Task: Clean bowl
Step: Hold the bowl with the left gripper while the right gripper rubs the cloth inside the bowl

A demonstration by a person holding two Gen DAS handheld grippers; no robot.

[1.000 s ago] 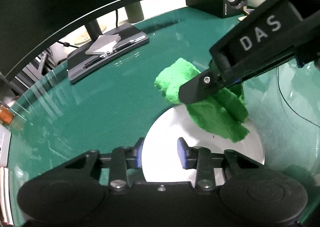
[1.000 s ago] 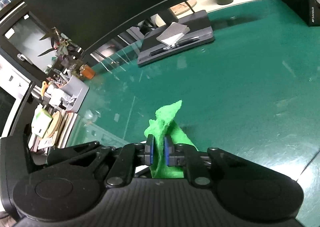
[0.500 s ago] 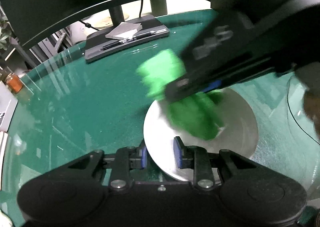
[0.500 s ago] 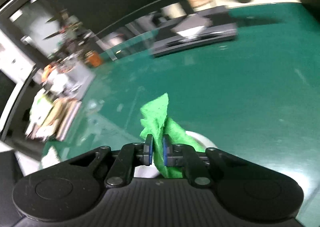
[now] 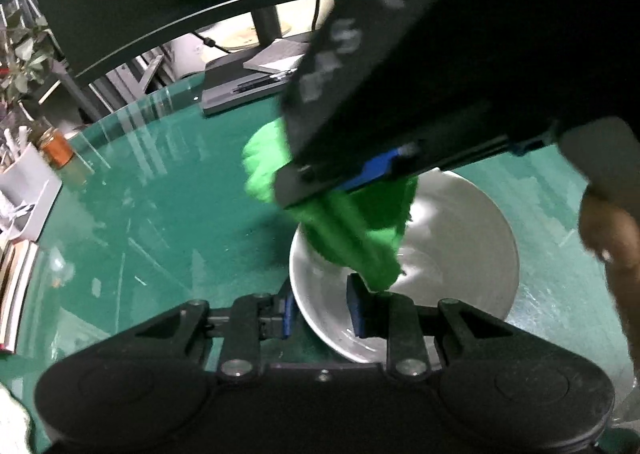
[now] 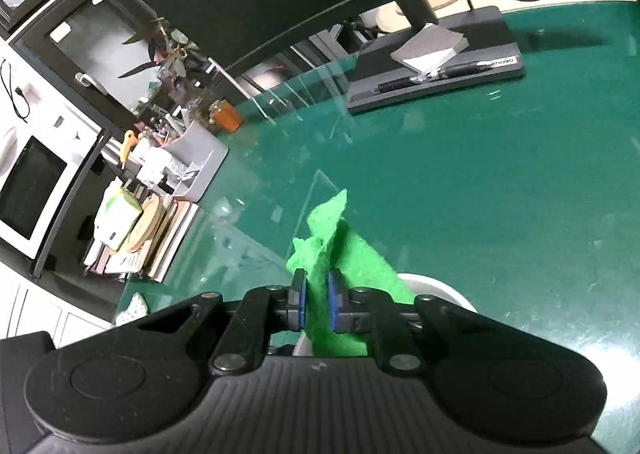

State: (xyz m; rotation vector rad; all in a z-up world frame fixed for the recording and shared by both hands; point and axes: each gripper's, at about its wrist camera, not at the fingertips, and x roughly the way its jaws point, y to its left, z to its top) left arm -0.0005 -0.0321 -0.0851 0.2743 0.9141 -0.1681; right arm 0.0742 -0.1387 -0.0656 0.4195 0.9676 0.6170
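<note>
Bowl (image 5: 452,238) sits directly under my right gripper (image 6: 316,306), clenched on the green cloth (image 6: 340,254), while my left gripper (image 5: 320,310) straddles its near rim, whether pinching it I cannot tell.

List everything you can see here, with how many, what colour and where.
bowl: one, white, on the table, its near rim between the left gripper's fingers
cloth: one, bright green, hanging into the bowl
table: one, green under glass
monitor stand: one, dark grey, far side of the table, with a notepad and pen on it
jar: one, orange, at the table's left edge
organiser: one, grey, beside the jar
microwave: one, white, far left
left gripper: black, blue pads, straddling the bowl's rim
right gripper: black, blue pads, shut on the cloth
hand: one, right edge, blurred
</note>
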